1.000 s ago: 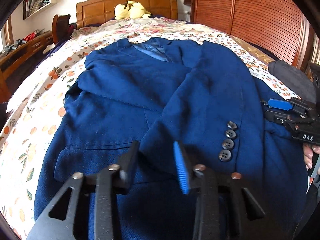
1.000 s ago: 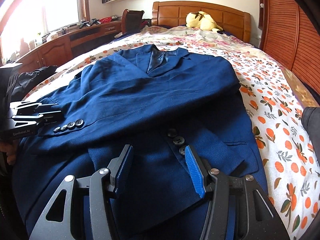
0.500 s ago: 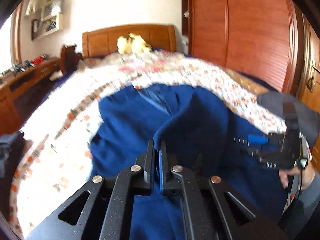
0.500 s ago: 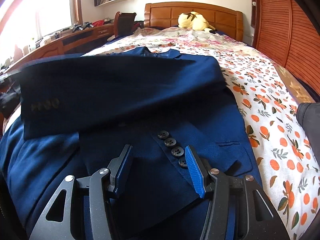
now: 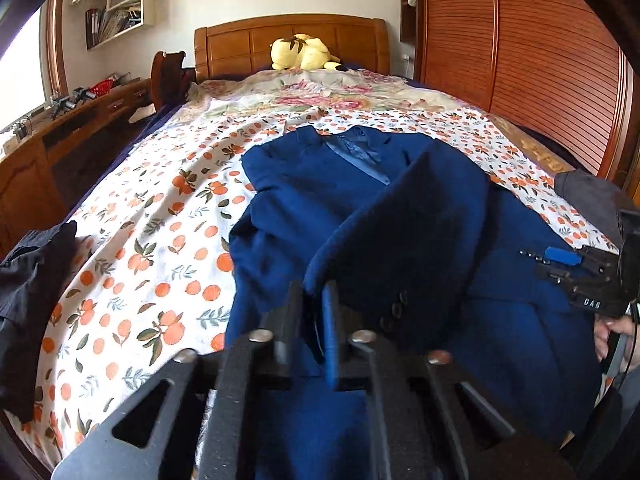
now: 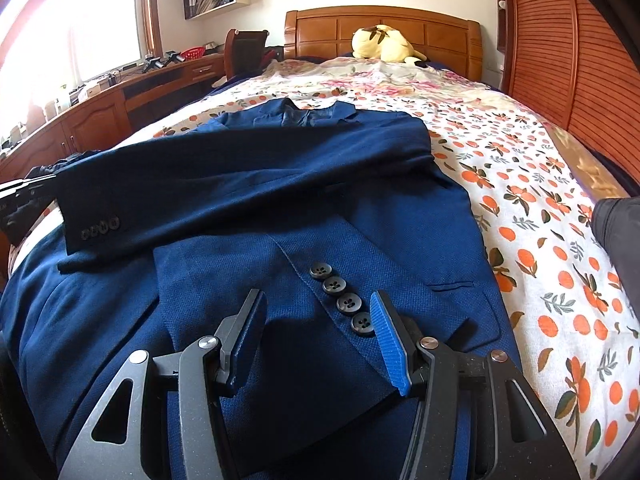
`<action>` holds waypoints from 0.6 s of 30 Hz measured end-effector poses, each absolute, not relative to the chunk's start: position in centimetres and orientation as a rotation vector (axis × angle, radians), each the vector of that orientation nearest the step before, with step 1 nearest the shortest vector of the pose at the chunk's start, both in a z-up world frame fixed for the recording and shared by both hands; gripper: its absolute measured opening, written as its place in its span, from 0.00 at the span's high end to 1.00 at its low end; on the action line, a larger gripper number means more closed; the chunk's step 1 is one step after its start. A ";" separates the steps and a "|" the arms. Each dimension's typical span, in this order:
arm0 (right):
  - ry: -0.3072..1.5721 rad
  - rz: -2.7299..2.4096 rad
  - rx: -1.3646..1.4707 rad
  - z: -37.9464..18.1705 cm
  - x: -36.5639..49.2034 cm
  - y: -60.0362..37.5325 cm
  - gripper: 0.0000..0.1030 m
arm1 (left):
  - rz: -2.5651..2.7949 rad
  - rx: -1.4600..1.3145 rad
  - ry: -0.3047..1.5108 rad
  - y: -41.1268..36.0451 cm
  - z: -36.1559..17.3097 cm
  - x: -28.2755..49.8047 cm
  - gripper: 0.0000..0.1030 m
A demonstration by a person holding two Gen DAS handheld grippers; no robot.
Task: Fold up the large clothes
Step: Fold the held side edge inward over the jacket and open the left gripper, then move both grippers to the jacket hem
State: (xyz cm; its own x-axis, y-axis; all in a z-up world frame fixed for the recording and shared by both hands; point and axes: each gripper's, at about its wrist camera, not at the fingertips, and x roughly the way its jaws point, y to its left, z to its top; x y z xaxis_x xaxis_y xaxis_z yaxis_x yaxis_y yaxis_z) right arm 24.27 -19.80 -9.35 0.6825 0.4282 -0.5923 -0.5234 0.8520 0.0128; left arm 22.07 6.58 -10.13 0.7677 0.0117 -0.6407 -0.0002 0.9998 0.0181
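Navy jacket [image 5: 400, 216] lies face up on a bed [image 5: 160, 248] with an orange-print sheet, one sleeve [image 6: 240, 184] folded across its chest. From the left wrist, the left tongs [image 5: 314, 312], narrow and just been opening, have that sleeve's cuff edge between them, pads apart from it; the right tongs [image 5: 568, 268] show at the far edge. From the right wrist, the right tongs stand wide, holding nothing, over the other cuff's buttons [image 6: 342, 298].
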 end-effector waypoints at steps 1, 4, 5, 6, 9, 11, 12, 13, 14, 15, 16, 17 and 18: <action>0.622 0.536 -0.164 -9.3 24.3 -19.8 0.46 | 0.006 0.015 0.683 6.7 -10.2 21.6 0.63; 0.624 0.536 -0.169 -9.3 24.3 -19.7 0.46 | -0.009 -0.010 0.679 7.1 -10.3 20.5 0.54; 0.624 0.536 -0.171 -9.3 24.3 -19.7 0.46 | -0.009 -0.015 0.679 7.4 -10.4 20.0 0.52; 0.625 0.536 -0.173 -9.3 24.3 -19.7 0.46 | -0.009 -0.019 0.680 7.5 -10.5 19.7 0.43; 0.625 0.534 -0.177 -9.3 24.3 -19.6 0.46 | -0.015 -0.050 0.682 8.2 -10.9 18.5 0.23; 0.625 0.535 -0.177 -9.3 24.4 -19.6 0.46 | -0.002 -0.061 0.684 8.5 -11.2 17.5 0.23; 0.626 0.534 -0.177 -9.3 24.3 -19.6 0.46 | 0.013 -0.061 0.679 8.6 -11.2 17.1 0.23; 0.625 0.534 -0.177 -9.3 24.3 -19.6 0.46 | 0.022 -0.061 0.677 8.7 -11.2 16.6 0.23; 0.626 0.534 -0.178 -9.3 24.4 -19.6 0.46 | 0.022 -0.066 0.676 8.8 -11.3 16.2 0.23; 0.626 0.533 -0.178 -9.3 24.4 -19.5 0.46 | 0.021 -0.072 0.676 9.0 -11.3 15.9 0.23; 0.627 0.533 -0.179 -9.4 24.4 -19.5 0.46 | 0.024 -0.080 0.677 9.1 -11.4 15.5 0.23; 0.628 0.532 -0.181 -9.4 24.4 -19.5 0.46 | 0.027 -0.084 0.678 9.2 -11.5 15.1 0.23; 0.628 0.531 -0.182 -9.4 24.4 -19.4 0.46 | 0.030 -0.085 0.680 9.3 -11.5 14.9 0.23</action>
